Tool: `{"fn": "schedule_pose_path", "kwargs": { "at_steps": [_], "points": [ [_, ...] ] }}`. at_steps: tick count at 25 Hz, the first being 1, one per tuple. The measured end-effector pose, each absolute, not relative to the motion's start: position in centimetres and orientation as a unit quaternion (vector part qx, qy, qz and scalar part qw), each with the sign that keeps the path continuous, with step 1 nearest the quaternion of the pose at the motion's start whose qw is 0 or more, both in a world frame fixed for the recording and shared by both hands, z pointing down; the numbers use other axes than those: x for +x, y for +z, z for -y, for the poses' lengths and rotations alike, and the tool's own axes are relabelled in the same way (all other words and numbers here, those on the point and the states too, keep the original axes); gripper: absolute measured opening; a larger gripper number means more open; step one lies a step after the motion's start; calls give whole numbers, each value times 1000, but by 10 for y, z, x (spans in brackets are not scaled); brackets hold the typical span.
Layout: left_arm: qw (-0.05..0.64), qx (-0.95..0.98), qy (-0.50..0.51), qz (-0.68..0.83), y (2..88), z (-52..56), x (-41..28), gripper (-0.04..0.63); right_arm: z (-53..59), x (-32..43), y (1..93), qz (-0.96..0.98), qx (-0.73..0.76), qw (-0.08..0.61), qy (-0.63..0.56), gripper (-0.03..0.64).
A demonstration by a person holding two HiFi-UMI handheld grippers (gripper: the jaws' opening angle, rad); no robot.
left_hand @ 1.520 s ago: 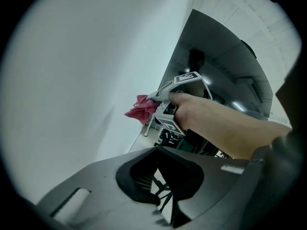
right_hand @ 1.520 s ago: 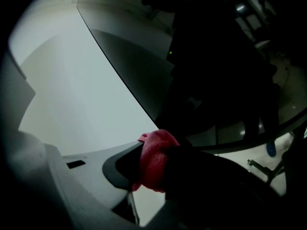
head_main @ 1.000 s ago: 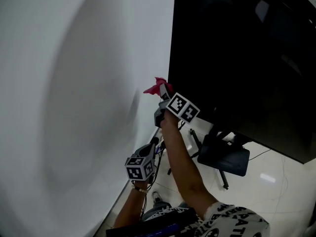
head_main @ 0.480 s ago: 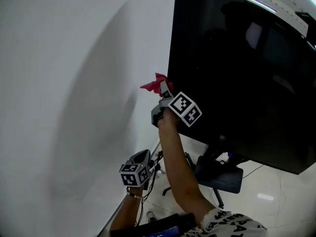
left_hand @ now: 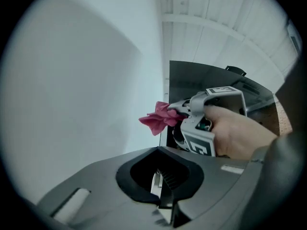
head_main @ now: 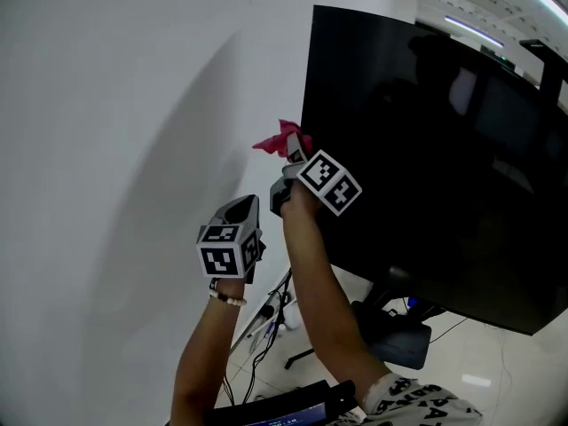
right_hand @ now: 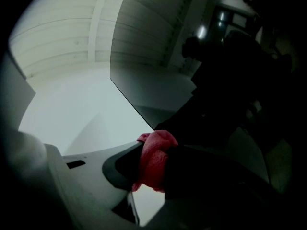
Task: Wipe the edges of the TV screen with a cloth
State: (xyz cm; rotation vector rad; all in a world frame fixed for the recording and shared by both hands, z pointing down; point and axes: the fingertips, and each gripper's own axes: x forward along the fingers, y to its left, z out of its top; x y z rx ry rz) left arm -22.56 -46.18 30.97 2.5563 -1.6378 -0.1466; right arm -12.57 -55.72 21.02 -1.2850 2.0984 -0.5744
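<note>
Jaws of the right gripper (head_main: 293,155) are clamped on a bunched pink cloth (head_main: 280,139). The cloth sits at the left edge of the black TV screen (head_main: 426,167). Just below and to the left, the left gripper (head_main: 243,206) hangs with its jaws together and nothing between them, in front of the white wall (head_main: 106,105).

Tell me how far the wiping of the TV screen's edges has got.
Done: nothing provable; the big black TV screen shows no wipe marks. In hand: the right gripper is shut on a crumpled red cloth at the screen's left edge, roughly mid-height; the left gripper is shut, empty. Left: seemingly the other edges.
</note>
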Motion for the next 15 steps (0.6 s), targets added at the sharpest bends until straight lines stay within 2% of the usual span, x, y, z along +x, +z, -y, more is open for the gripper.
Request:
{"fn": "schedule_pose_path", "kwargs": {
  "at_steps": [7,15],
  "points": [
    [-20,839,-45,541,218,468,-215,-9,558,-132,156,-806,-484,284,-186,124],
    [-42,847,-74,524,178,456,-203,-9,561,-135,62,-821,-492,266,-120,124]
  ]
}}
